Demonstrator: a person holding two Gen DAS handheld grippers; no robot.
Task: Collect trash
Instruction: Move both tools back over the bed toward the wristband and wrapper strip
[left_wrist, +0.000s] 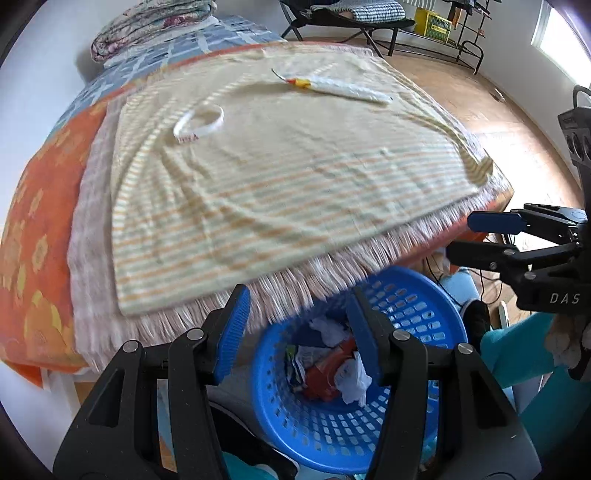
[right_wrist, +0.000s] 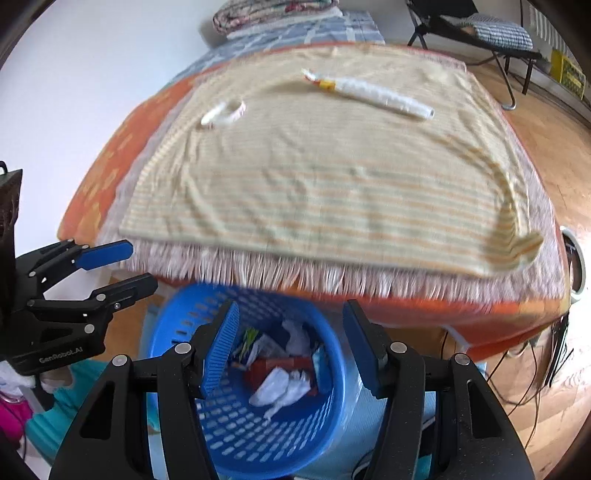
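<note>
On the bed's striped yellow cloth (left_wrist: 280, 177), a white paper ring with red lettering (left_wrist: 199, 123) lies toward the far left corner, and a long white wrapper with a red-and-yellow end (left_wrist: 340, 86) lies near the far edge, right of the ring. Below the fringed near edge stands a round blue perforated plastic basket (left_wrist: 417, 306) holding crumpled white and red trash (left_wrist: 332, 365). The left tool (left_wrist: 299, 332) and right tool (right_wrist: 291, 347) both hover over the basket, fingers apart and holding nothing, well apart from the ring and wrapper.
</note>
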